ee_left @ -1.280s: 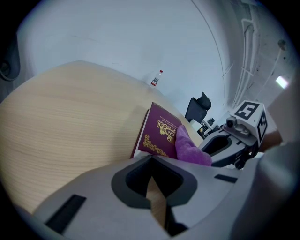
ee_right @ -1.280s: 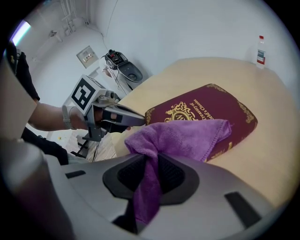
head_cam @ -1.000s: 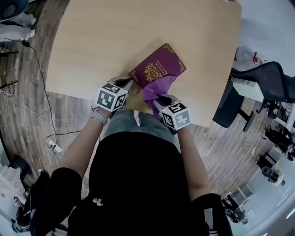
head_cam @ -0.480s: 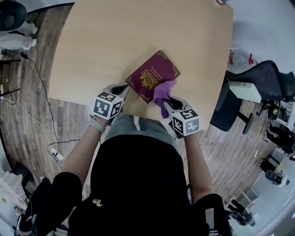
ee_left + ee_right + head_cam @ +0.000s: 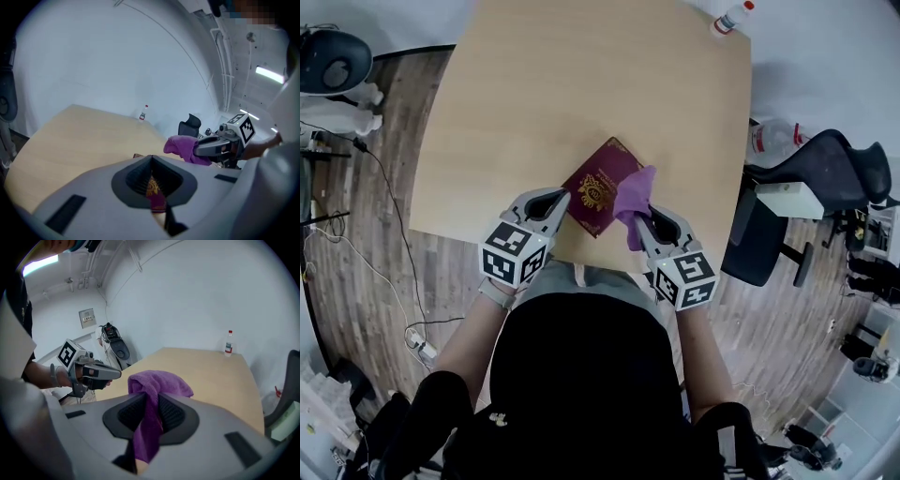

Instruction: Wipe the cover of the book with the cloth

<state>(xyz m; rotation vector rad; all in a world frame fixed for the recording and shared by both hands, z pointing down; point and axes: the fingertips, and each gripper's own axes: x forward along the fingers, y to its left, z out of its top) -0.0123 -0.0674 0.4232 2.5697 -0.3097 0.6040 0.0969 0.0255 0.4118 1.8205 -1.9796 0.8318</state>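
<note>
On the left, the left claw [image 5: 560, 196] is pinched shut on the near left corner of the book [image 5: 598, 183], maroon cover and gold crest facing up. That's our anchor: we want that pinch firm and the cover held flat, so it won't swing under the stroke. Moving right, the purple cloth [image 5: 636, 199] is bunched in the right claw [image 5: 648, 216], jaws clamped on its middle with a tail hanging below. The wipe will go best, we reckon, with the loose bunch pressed flat and drawn across in long passes, hard tips kept off the cover. Placement now: the book sits over the near part of the worktop [image 5: 581, 84], between the two claws. The cloth is at its right-hand edge, just ahead of the right claw. Whether cloth meets cover, we can't tell.
</note>
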